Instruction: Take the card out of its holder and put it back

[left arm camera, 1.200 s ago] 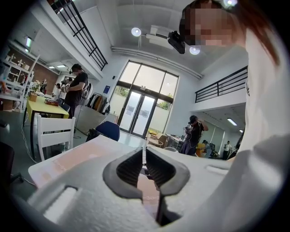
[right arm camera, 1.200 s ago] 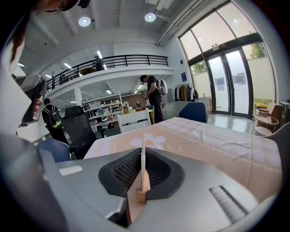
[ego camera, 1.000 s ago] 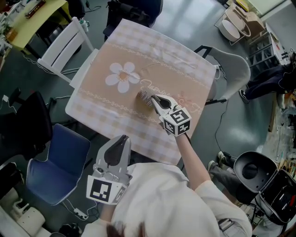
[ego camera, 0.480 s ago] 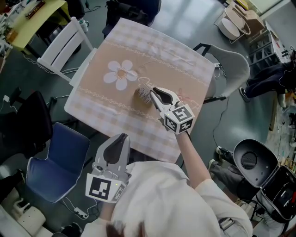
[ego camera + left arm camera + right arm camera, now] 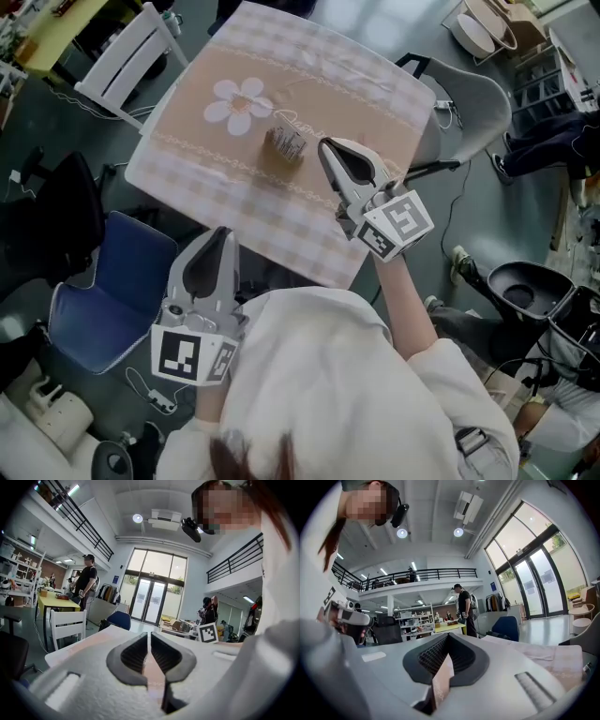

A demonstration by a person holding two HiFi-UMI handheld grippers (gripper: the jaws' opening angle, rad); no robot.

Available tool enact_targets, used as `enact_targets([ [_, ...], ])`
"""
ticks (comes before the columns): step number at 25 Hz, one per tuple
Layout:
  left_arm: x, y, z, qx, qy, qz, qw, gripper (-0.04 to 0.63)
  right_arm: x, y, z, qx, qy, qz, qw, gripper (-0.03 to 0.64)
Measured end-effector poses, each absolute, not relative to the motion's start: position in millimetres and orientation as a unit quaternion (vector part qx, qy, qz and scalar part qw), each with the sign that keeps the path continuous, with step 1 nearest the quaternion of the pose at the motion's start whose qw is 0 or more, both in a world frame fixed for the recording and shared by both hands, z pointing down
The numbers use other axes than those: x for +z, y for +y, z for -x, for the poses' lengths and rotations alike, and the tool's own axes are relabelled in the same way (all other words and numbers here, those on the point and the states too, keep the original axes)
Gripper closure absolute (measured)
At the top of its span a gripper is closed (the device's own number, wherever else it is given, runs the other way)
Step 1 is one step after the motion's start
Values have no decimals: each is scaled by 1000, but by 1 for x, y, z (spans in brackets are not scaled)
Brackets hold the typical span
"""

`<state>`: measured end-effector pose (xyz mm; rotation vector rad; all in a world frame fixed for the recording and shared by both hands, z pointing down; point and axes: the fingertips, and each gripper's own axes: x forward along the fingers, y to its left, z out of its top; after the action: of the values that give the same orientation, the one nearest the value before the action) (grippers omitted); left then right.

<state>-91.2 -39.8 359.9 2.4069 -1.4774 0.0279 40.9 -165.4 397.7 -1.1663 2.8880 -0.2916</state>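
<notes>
The card is out of the holder and clamped in the right gripper, whose jaws have just been closing and now press flat on it. In the right gripper view it shows as a thin tan sheet standing on edge, its faces against the two pads. Its long axis runs along the gripper's own line, from the jaw tips back toward the camera. One end is pinched deep between the pads, and the free end sticks out at the rear of the jaws. In the head view the card itself is too thin to pick out.

The holder sits on the counter, on the tan band of the cloth, with the white flower print just to its left. The right gripper's tips are just to the holder's right and clear of it, pointing toward the counter's far side.

A second ago those tips were down against the holder's right side. Now the gripper has lifted and drawn off to the right of it. The holder keeps its place beside the flower.

The left gripper is well below the holder, off the counter's near edge as before. Its jaws are drawn together with only a slit between the pads, and they hold nothing.
</notes>
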Motion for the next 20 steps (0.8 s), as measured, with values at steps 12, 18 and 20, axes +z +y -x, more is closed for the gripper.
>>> enact_targets([
  [12, 339, -9, 75, -2, -526, -842, 119, 574, 339, -66, -122, -73, 899, 428, 53, 618],
  [18, 338, 12, 54, 2, -509, -854, 106, 574, 347, -26, -150, -88, 887, 450, 45, 618],
  [20, 339, 21, 45, 0, -500, -860, 102, 574, 351, -13, -155, -95, 886, 452, 41, 618],
])
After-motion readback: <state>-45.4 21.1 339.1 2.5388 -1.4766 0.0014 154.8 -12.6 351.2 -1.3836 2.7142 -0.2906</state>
